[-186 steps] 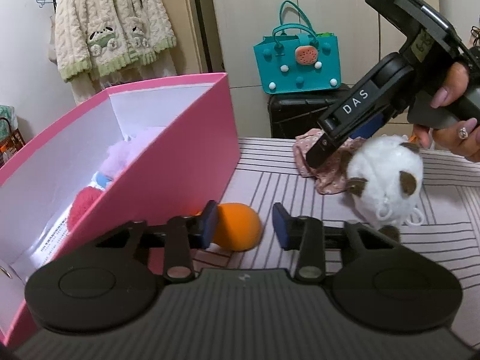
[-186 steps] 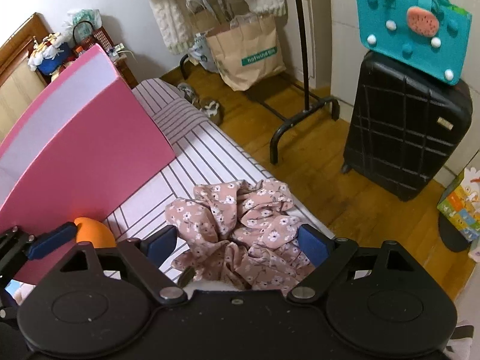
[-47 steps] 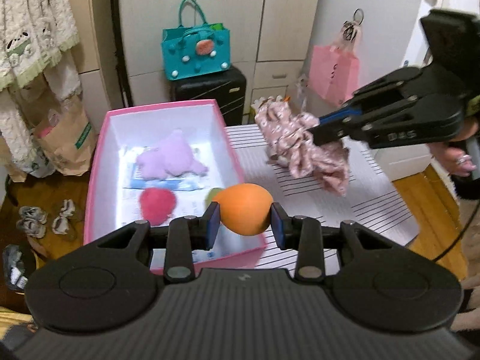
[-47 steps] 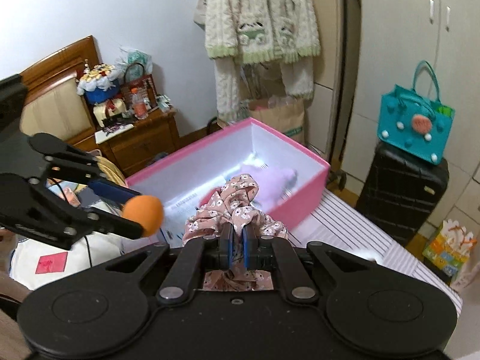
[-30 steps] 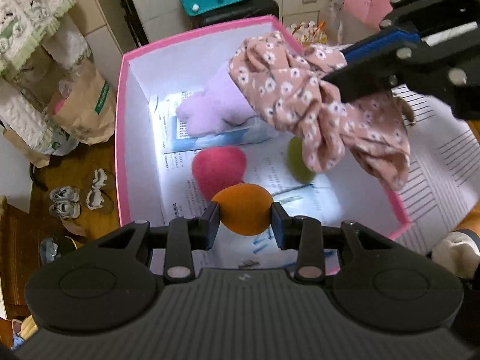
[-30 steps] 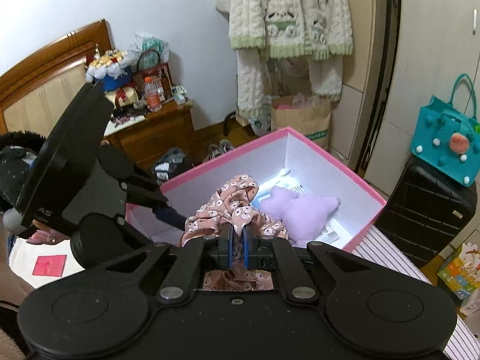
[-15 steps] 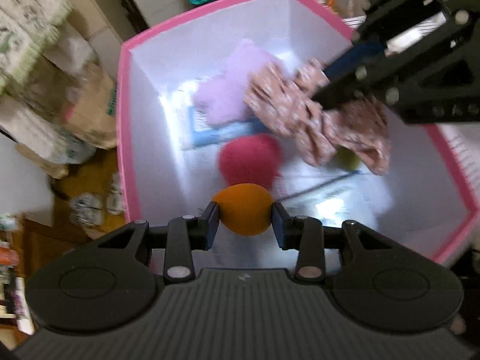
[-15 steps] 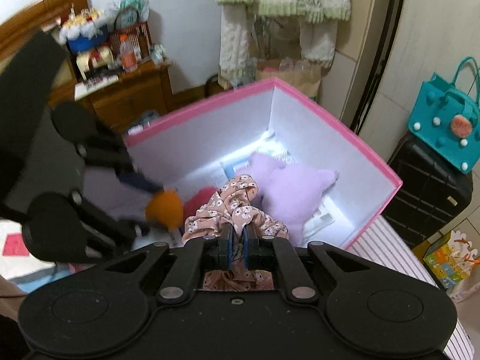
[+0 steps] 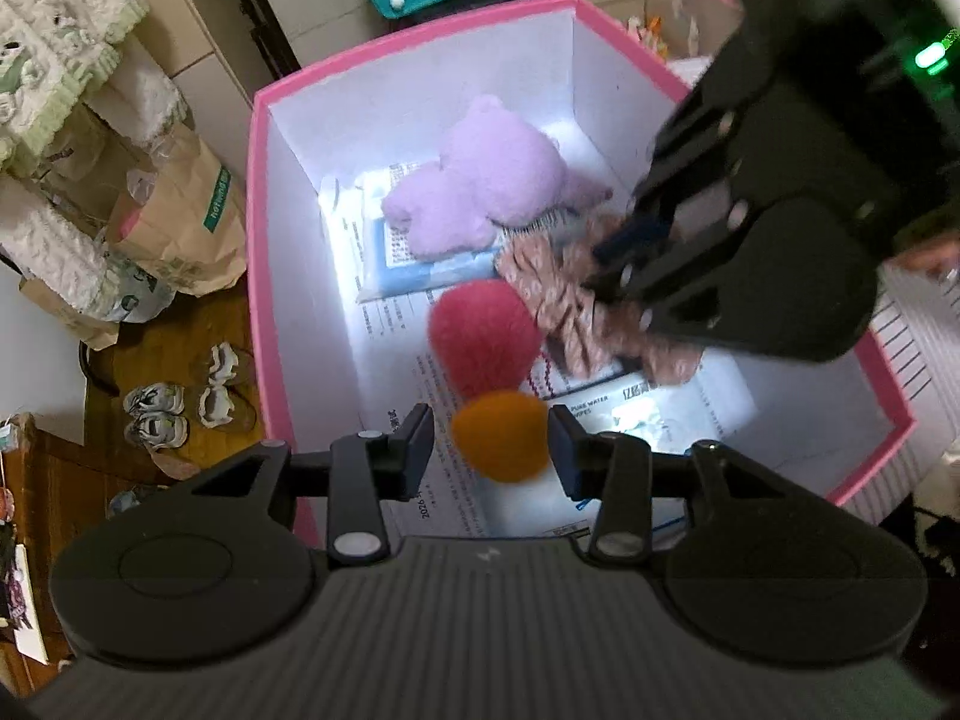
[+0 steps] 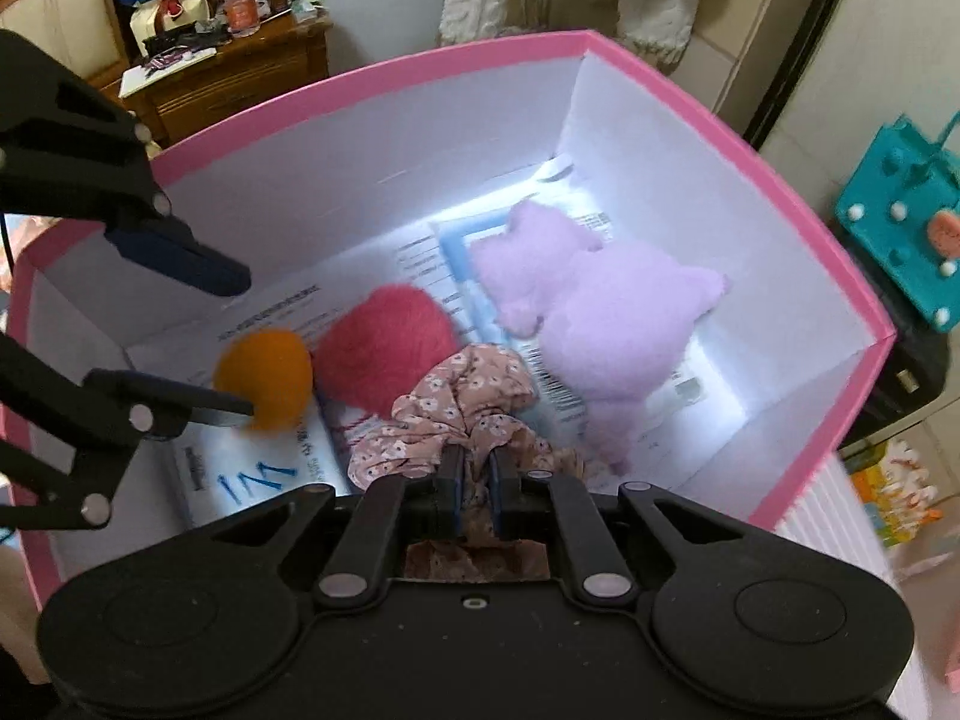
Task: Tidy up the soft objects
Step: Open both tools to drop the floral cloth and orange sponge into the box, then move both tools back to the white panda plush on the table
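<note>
Release under way inside pink cardboard box (image 9: 259, 276): left hand-held gripper (image 9: 489, 435) jaws just parted off fuzzy orange ball (image 9: 501, 435); right hand-held gripper (image 10: 474, 492) still pinches floral pink cloth (image 10: 462, 402).

From my left wrist view the right claw (image 9: 606, 252) is smeared with motion blur and covers part of the floral cloth (image 9: 576, 306) and the pink box (image 9: 258, 240) wall behind it. The orange ball (image 9: 501, 435) looks soft-edged too; I can't tell whether either pad touches it. My own claw body hides the box's near end. In the right wrist view, the teal bag (image 10: 900, 228) is cut by the edge, and the print on the papers (image 10: 420, 252) is too small to read.
</note>
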`<state>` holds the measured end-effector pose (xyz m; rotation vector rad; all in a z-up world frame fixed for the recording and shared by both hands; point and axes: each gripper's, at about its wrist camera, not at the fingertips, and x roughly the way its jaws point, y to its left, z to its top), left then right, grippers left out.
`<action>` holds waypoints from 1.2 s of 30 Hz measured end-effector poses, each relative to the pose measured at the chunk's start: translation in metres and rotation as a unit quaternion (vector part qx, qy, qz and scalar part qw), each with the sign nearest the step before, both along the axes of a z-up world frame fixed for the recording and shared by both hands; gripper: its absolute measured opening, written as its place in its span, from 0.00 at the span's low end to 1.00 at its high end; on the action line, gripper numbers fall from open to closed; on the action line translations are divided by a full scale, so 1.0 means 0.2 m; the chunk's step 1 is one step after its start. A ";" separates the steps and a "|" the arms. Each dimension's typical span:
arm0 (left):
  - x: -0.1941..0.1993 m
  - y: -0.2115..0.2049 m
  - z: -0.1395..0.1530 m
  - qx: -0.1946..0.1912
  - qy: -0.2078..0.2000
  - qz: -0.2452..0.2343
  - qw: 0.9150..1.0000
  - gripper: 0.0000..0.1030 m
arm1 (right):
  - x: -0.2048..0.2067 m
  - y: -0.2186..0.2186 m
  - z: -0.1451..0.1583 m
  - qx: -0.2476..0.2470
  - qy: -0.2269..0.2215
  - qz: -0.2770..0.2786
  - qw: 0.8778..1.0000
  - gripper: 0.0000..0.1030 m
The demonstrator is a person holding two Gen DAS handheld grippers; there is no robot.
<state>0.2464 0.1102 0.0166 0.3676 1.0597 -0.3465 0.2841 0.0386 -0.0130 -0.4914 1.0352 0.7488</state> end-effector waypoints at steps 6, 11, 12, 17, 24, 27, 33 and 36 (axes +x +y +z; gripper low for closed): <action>-0.09 0.07 0.09 -0.050 -0.029 0.022 0.998 0.44 | -0.01 -0.06 0.04 0.044 -0.002 -0.016 0.999 0.24; -0.17 0.09 0.14 -0.081 -0.057 0.034 0.994 0.46 | -0.13 -0.22 0.22 0.132 -0.018 -0.037 0.990 0.32; -0.18 0.10 0.15 -0.089 -0.060 0.036 0.994 0.47 | -0.14 -0.26 0.26 0.151 -0.017 -0.044 0.987 0.33; -0.25 0.08 0.20 -0.099 -0.071 0.041 0.992 0.52 | -0.27 -0.40 0.40 0.196 -0.036 -0.069 0.978 0.37; -0.35 0.01 0.29 -0.101 -0.087 0.043 0.990 0.56 | -0.48 -0.54 0.50 0.203 -0.079 -0.073 0.973 0.38; -0.41 -0.04 0.34 -0.093 -0.098 0.035 0.990 0.57 | -0.55 -0.59 0.54 0.201 -0.092 -0.070 0.973 0.38; -0.49 -0.14 0.42 -0.081 -0.109 0.032 0.990 0.58 | -0.69 -0.69 0.62 0.200 -0.119 -0.057 0.971 0.39; -0.53 -0.18 0.45 -0.079 -0.117 0.032 0.989 0.60 | -0.76 -0.75 0.65 0.196 -0.133 -0.054 0.970 0.41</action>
